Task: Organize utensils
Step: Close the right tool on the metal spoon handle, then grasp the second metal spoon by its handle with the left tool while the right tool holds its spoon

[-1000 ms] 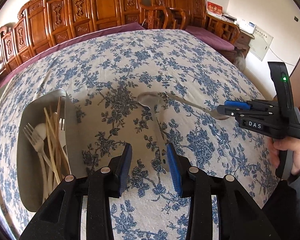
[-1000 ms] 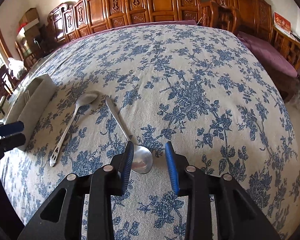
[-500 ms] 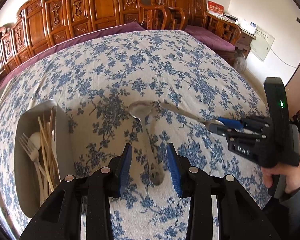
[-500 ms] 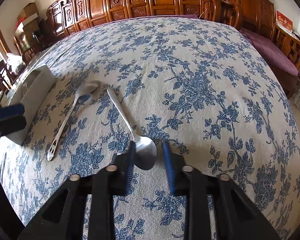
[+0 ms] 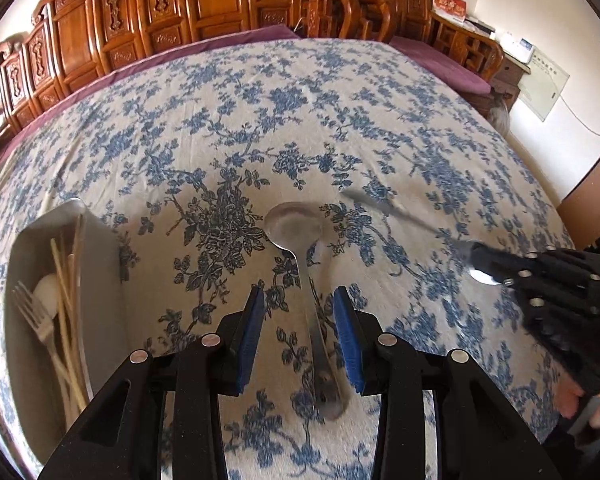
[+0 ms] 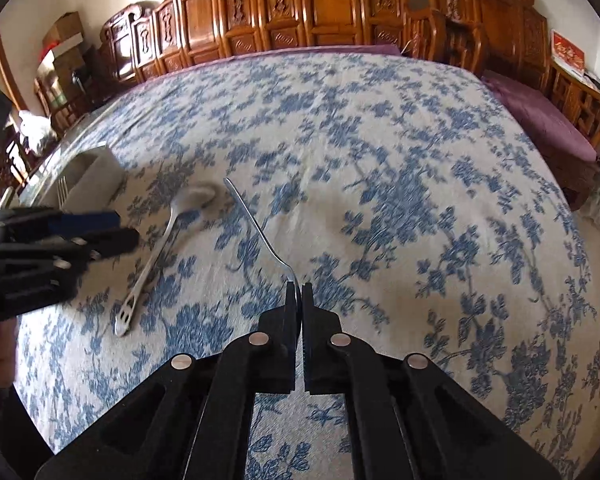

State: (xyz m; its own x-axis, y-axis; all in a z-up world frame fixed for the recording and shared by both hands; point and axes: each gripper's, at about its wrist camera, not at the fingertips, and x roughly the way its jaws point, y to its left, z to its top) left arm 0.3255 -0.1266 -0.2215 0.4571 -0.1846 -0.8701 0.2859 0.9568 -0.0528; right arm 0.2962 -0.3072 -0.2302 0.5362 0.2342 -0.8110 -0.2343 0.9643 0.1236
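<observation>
Right gripper [image 6: 301, 294]: pointed steeply down, jaws pressed together on a spoon's bowel end, handle sticking out forward. Left gripper [image 5: 299, 334]: angled down, jaws partly apart, blue pads [image 5: 249, 336] straddling a ladle handle without touching. Bare hand [image 5: 592, 404] grips the right tool.

Left gripper [image 5: 298, 336]: black plastic linkage arms, silver rivets, ribbed blue pads. Right gripper [image 6: 301, 294]: same black arms, silver rivets.

Two wrist fisheyes, angled down, close over shared tablecloth [image 5: 260, 128]
</observation>
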